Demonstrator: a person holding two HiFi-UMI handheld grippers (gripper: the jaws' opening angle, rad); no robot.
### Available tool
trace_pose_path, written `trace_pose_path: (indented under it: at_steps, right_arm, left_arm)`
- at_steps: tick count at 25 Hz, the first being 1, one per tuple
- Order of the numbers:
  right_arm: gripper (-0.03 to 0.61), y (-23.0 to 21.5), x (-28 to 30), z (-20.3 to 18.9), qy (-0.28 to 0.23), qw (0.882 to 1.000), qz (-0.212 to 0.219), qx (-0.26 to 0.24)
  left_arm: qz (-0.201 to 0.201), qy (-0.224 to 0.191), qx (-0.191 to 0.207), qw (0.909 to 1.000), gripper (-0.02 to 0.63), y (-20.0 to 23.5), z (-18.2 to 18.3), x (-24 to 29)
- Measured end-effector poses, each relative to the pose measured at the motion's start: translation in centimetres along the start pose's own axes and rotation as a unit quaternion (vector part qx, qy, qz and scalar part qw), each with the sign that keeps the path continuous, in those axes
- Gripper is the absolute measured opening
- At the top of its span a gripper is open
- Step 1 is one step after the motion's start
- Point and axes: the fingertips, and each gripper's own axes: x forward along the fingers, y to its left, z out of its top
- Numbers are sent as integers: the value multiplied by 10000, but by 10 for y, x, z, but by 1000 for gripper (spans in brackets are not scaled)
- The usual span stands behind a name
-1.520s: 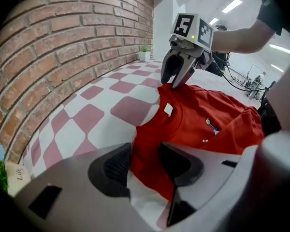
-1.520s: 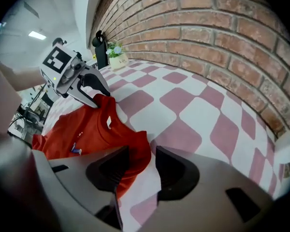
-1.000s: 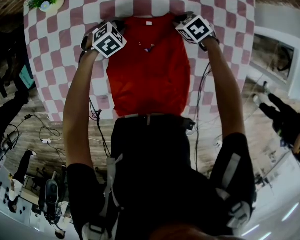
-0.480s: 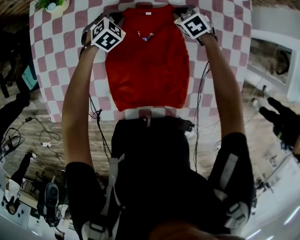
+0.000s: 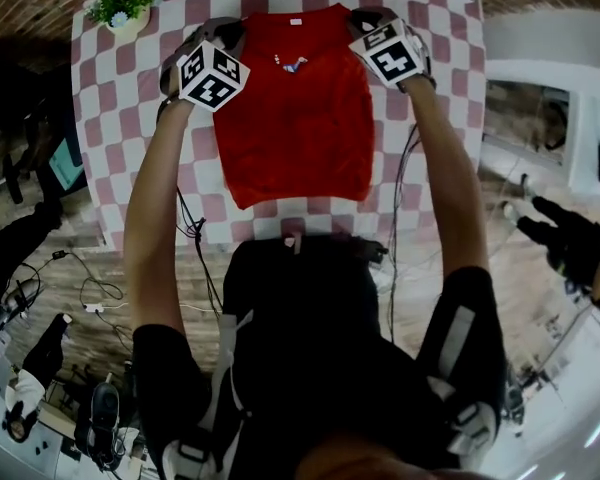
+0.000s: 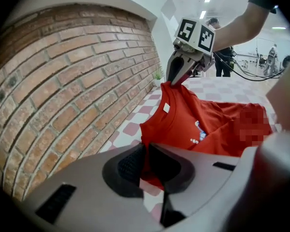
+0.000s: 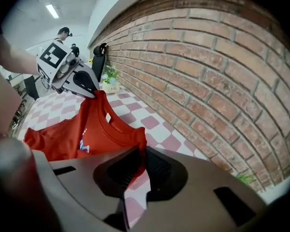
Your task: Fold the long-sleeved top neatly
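**Lifting the red top by its two shoulders**

The left gripper (image 6: 146, 152) is closed on the fabric of one shoulder. The right gripper (image 7: 139, 159) is closed on the other shoulder in the same way, with the cloth pinched between its pads. Between them the collar edge of the red top (image 5: 298, 118) is pulled straight and raised off the checked desk (image 5: 120, 128). The body of the top slopes down and lies on the desk toward the person.

Compared with one second ago, both grippers are higher and nearer to the far edge by the brick wall (image 6: 63, 81). The hem reached the near edge of the desk then. Now it lies further in, with a row of squares free in front of it. No sleeve shows at the sides, so the sleeves are probably folded in already. I judge that the next step is to bring the shoulders toward the hem, to fold the top in half.
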Motion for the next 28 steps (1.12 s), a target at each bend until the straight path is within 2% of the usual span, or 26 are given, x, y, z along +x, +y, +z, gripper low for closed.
trace_pose_path:
  at_steps: [6,15,19,28]
  right_arm:
    - [38,26,-63,6,-295,9990,-349,23]
    - [37,91,-150,-16,-513,9934,-969,333]
    - [35,119,-178,-38,-639,9888,-1192,624]
    - [35,178,-206,-82,-906,9843,-1225,891]
  left_arm:
    - [214,-379,320,9985,32,-20,17,-60]
    - [373,-797,656,9940,32,-83,26,-151]
    - [438,-924,633,9927,32,-113,26,-174]
    - [572,-987,386,9927,32,-180,5,-213]
